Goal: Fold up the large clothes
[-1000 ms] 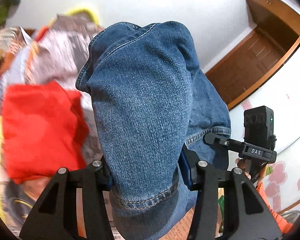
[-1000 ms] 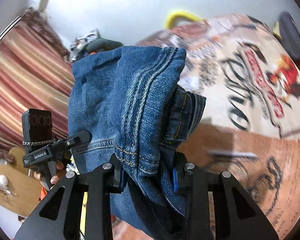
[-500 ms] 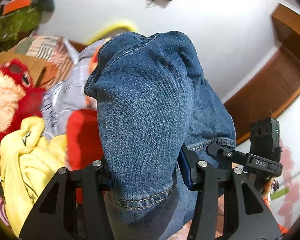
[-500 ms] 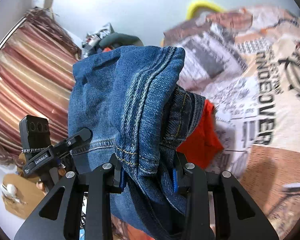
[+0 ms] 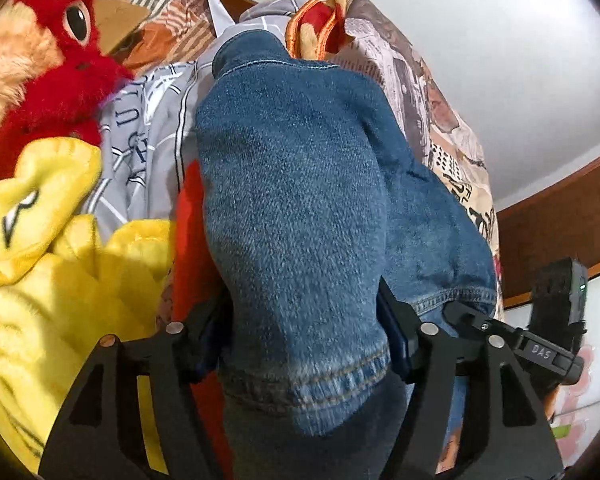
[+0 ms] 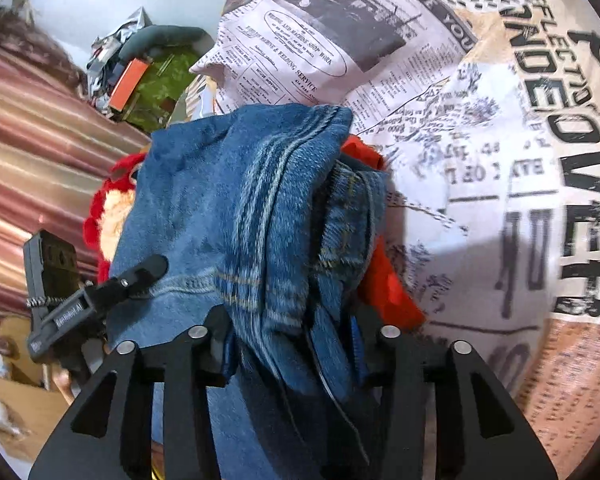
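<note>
Left wrist: left hand-held gripper clamps jeans | right hand-held gripper clamps them too

wrist views close behind jeans, facing bed

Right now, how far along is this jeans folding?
Done: the jeans are picked up and already bunched double. In hand: the left gripper and right gripper each clamp a wad of denim above the newspaper-print bedspread. Left: laying them flat and folding neatly; the yellow garment nearby lies crumpled.
</note>
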### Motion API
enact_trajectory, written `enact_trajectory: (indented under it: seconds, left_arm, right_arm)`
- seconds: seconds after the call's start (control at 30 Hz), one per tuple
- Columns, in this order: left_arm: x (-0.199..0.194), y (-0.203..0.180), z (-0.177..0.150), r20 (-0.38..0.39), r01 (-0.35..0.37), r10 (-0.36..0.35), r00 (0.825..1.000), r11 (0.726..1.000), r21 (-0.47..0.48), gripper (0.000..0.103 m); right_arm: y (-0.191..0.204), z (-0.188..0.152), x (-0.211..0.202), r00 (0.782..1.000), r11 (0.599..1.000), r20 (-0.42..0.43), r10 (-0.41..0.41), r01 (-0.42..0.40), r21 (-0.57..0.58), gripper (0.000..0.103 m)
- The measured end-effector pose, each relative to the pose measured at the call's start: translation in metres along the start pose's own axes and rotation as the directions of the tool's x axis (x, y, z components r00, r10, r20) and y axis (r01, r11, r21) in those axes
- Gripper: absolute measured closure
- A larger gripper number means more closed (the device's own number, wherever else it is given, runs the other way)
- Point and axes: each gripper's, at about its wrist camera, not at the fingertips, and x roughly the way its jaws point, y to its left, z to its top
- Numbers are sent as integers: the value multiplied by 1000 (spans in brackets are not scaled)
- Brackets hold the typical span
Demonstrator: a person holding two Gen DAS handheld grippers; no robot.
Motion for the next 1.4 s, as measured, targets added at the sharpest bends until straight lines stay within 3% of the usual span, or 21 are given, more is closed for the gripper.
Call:
enact_trajectory:
  seconds: [0.17, 0.3, 0.5, 0.67, 0.8, 0.87, 1.0, 1.13, 1.23, 1.3, 1.33, 1.4]
  left_arm:
    - [-30, -24, -29, 26, -87, 85, 996, 992, 96, 30]
    - [-60, -39, -58, 51, -151, 145, 988, 978, 146, 22]
    - [-89, -51, -108, 51, -219, 214, 976, 961, 171, 22]
    - [-118, -76, -131, 72, -296, 287, 955, 926, 233, 23]
    - [-173, -112, -145, 201, -326, 278, 939, 906, 271, 22]
    - [-202, -134, -152, 279, -349, 270, 922, 889, 295, 22]
    - [-259, -180, -173, 442, -406, 239, 865, 850, 335, 22]
    - [-312, -217, -205, 575, -404, 144, 805, 844, 354, 22]
    - [-347, -239, -234, 667, -405, 73, 742, 841, 359, 22]
    - [-364, -250, -252, 706, -405, 34, 707, 838, 365, 22]
    - [-374, -256, -265, 732, -405, 9, 681, 838, 367, 22]
    - [-385, -264, -283, 758, -400, -28, 652, 836, 375, 22]
  right_arm:
    - [-7, -26, -25, 992, 991, 16, -127, 128, -50, 42]
    - [-12, -43, -38, 983, 979, 10, -186, 186, -82, 41]
    - [14, -82, -66, 953, 925, 35, -301, 300, -232, 41]
    - [42, -107, -120, 971, 940, 98, -220, 238, -244, 41]
    - [74, -121, -171, 964, 941, 210, -162, 215, -263, 41]
    - [93, -130, -202, 950, 936, 286, -125, 208, -283, 41]
    - [129, -147, -255, 911, 927, 412, -34, 182, -327, 40]
    - [154, -174, -300, 837, 914, 544, 65, 168, -368, 40]
    - [172, -201, -327, 764, 897, 635, 118, 192, -398, 40]
    - [180, -217, -336, 726, 887, 674, 137, 213, -409, 40]
    - [184, -227, -340, 707, 881, 692, 146, 226, -416, 40]
    - [190, -240, -344, 680, 875, 718, 151, 247, -417, 40]
